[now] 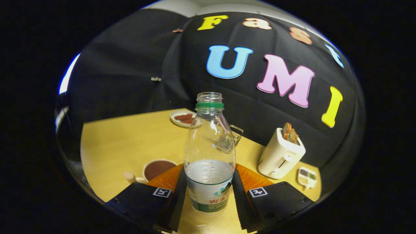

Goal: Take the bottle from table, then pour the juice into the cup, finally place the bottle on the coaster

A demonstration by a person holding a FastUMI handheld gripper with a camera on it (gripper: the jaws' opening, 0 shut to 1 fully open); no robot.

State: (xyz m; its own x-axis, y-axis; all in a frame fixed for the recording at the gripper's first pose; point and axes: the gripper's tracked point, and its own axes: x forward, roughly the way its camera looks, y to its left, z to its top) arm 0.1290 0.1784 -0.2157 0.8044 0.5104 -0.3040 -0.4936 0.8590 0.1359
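A clear plastic bottle with a green neck ring and no cap point(209, 156) is seen upright at the centre of the frame, its lower part set between the two fingers of the tongs point(209, 191). Both fingers are seen pressed against its labelled lower sides, so the tongs are judged to be closed on the bottle. A shallow level of clear liquid is visible in its lower half. Whether its base rests on the pale yellow wooden worktop point(123, 143) or is lifted just clear of it cannot be told.

The round cup with a brown inside and a pale handle point(157, 169) is found at lower left, just beyond the left finger and near the bottle. An orange ribbed mat point(169, 178) (very likely the coaster) is seen behind the bottle, its edges showing on both sides above the fingers.

Further off, a small white plate with reddish-brown food point(183, 118) lies at upper centre, a cream toaster holding slices of bread point(281, 154) stands at right, and a small white divided tray point(307, 177) lies at lower right.

The taking step is judged to be in hand, or just completed. The next move calls for the bottle to be carried left over the cup and tilted slowly, with the open mouth kept above the rim.
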